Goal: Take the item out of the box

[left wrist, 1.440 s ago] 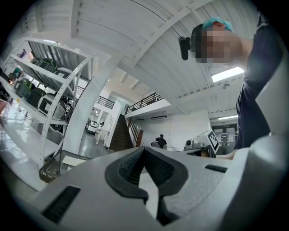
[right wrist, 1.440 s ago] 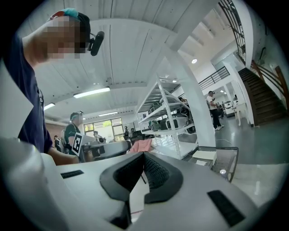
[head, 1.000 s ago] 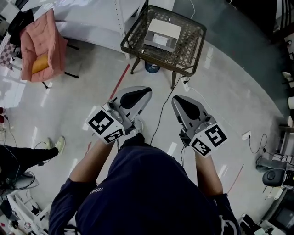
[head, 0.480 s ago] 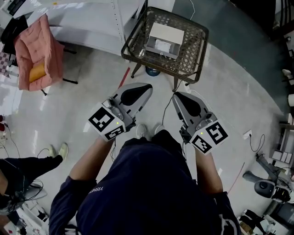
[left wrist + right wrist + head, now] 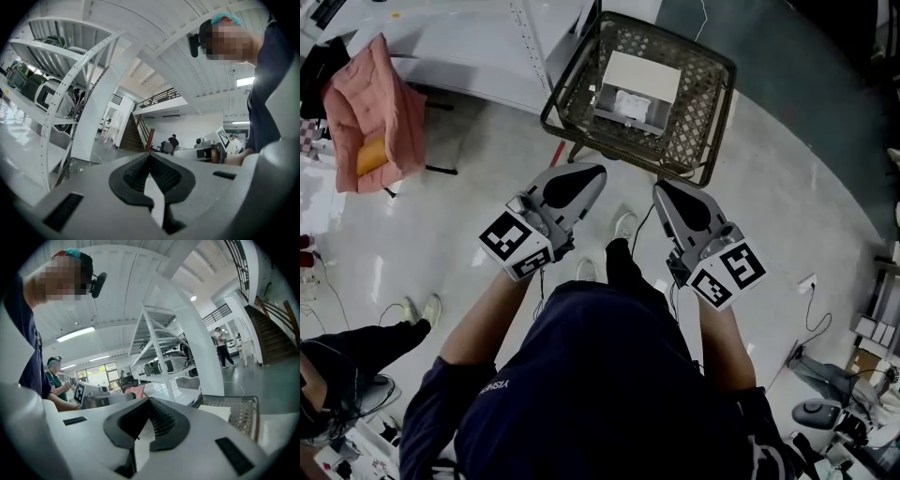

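Box (image 5: 642, 73) beyond left tongs (image 5: 594, 174), right tongs (image 5: 662, 191)

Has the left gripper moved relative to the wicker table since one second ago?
Yes. The left gripper has come toward the wicker table; its tip now nearly reaches the table's near rim.

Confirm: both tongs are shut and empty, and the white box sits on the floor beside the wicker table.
One error: the head view shows the white box in the basket top of the wicker table, not on the floor. Left tongs and right tongs are shut and empty.
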A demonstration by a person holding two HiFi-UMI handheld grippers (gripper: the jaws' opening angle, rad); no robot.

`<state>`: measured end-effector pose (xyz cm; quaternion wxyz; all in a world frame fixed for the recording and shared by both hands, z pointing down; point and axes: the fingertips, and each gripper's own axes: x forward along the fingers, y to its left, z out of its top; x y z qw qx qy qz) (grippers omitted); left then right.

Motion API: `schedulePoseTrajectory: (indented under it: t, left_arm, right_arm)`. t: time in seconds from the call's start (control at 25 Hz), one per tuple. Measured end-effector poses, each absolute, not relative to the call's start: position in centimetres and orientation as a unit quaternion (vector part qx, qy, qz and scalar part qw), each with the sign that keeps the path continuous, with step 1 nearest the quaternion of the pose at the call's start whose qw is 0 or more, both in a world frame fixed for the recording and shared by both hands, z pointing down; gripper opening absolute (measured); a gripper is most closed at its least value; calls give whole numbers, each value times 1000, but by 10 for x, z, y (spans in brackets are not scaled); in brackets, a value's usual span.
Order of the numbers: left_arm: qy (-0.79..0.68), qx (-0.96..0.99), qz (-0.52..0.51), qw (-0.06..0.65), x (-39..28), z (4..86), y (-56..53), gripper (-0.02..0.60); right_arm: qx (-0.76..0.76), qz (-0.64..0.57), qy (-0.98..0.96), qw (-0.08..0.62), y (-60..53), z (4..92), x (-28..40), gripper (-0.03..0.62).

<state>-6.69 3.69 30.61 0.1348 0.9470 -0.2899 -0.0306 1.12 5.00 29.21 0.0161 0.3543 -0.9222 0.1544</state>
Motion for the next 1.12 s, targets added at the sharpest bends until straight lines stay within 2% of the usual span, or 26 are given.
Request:
schedulePoseTrajectory:
  t: [0.52,0.88,1.12]
  left_arm:
    - [-331,930,23,162,-18,378,-116,8]
    - [-337,918,68,199,-5,450,-195,11]
    - [-342,899,128,242,-9,533,-237,69]
  right_arm:
    - [330,185,-925,39,-98,339,63,20]
    - [321,220,-920,56,-153,383,72,20]
    - [335,245,-907,69,-173,415,72,20]
